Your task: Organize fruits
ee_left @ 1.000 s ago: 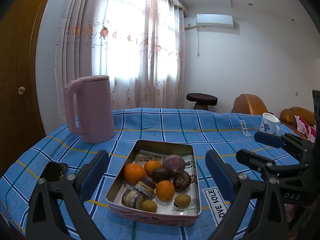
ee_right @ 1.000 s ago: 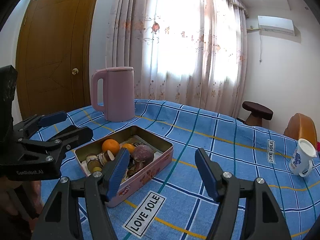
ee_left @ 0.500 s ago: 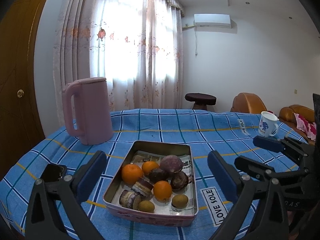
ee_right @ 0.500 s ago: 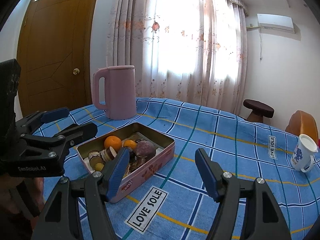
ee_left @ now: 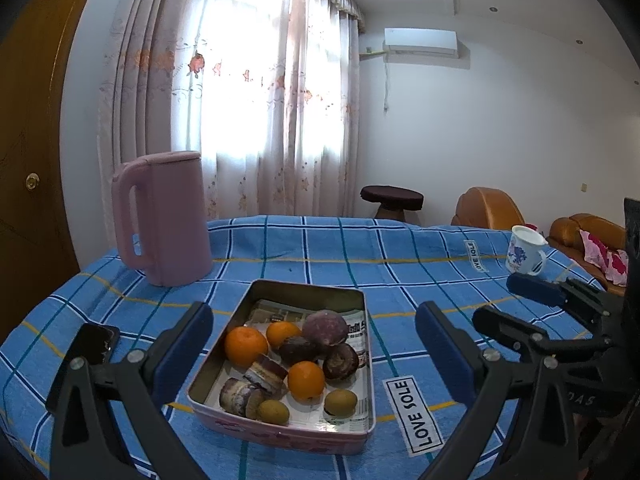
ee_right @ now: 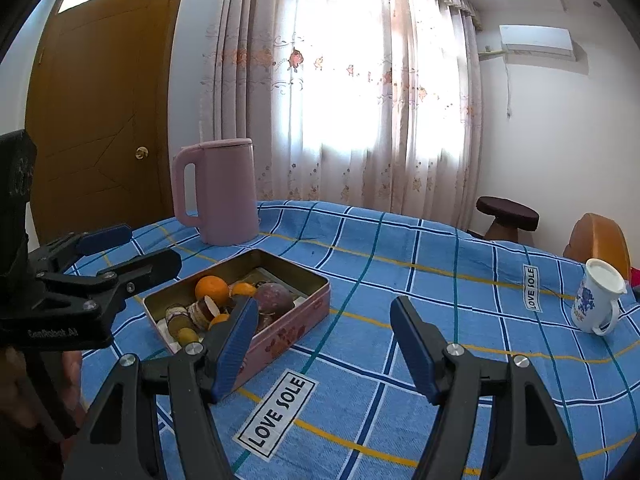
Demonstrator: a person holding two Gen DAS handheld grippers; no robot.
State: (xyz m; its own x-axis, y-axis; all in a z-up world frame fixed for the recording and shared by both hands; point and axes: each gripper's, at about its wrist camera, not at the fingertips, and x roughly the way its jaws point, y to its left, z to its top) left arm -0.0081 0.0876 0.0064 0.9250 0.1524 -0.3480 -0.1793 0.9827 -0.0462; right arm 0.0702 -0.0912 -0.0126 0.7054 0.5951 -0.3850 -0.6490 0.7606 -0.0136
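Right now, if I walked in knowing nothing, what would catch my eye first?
Probably the tin of fruit in the middle of the blue checked cloth, with bright oranges among darker fruit. Behind it to the left stands a tall pink kettle, before sunlit curtains. The two black grippers, left and right, hang open on the near side of the tin, holding nothing.

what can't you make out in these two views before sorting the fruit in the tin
- Left wrist view: newspaper lining print is too small to read; fruit covers most of it.
- Right wrist view: the right gripper finger hides the tin's near fruits.
- Left wrist view: black phone partly behind the left gripper.
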